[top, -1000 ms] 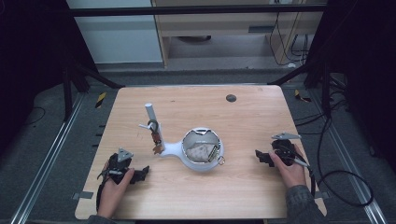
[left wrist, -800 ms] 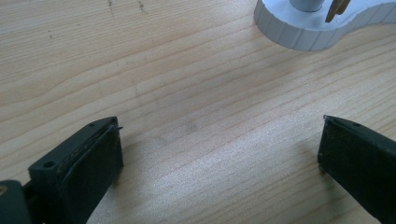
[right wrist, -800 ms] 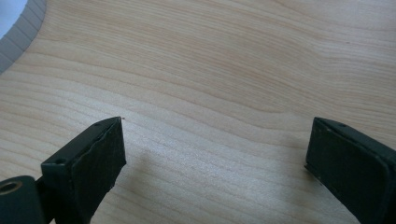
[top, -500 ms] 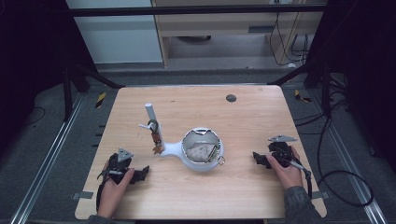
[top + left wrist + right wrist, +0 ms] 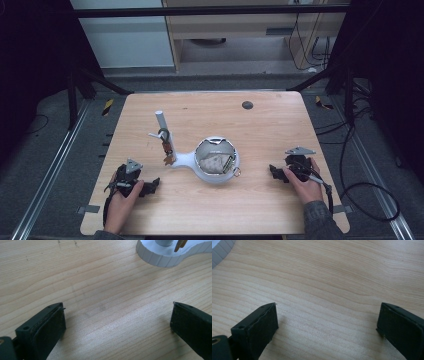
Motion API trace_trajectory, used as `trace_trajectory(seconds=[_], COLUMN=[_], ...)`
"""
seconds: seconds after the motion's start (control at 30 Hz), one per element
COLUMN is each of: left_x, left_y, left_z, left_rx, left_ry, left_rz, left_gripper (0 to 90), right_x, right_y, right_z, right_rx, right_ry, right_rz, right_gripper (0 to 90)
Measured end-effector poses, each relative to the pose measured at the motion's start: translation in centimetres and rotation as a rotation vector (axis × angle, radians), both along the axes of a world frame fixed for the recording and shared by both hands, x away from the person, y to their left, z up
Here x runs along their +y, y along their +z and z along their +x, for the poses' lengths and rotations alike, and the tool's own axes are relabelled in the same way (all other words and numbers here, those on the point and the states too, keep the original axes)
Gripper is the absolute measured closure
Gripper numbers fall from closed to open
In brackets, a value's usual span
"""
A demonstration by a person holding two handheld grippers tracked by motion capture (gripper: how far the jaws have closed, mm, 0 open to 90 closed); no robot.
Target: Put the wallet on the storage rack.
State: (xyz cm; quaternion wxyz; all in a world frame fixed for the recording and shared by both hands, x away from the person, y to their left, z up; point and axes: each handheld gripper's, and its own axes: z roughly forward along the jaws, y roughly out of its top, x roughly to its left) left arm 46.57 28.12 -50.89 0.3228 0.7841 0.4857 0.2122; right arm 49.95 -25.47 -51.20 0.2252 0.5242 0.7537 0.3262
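Both the left gripper (image 5: 150, 186) and right gripper (image 5: 276, 172) rest wide apart on the table (image 5: 280, 125), holding nothing. I'd approach the white jewellery stand (image 5: 212, 162) slowly, steadying its base first.

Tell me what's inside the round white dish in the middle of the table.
The white dish holds a crumpled grey-white wad, perhaps cloth or paper, with a yellowish piece at its right edge. Whatever lies beneath the wad is covered.
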Motion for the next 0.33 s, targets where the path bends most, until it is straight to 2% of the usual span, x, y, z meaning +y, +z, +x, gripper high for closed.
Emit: trace_trajectory(seconds=[0.17,0.33], left_x=[0.01,0.04], left_y=[0.00,0.01], left_z=[-0.02,-0.02], left_rx=[0.000,0.000], left_ry=[0.000,0.001], left_rz=[0.000,0.000], left_gripper=[0.0,0.0], right_x=[0.03,0.03], right_y=[-0.04,-0.04], right_z=[-0.91,-0.97], right_rx=[-0.004,-0.005], right_ry=[0.015,0.015], right_rz=[-0.007,-0.007], right_gripper=[3.3,3.2])
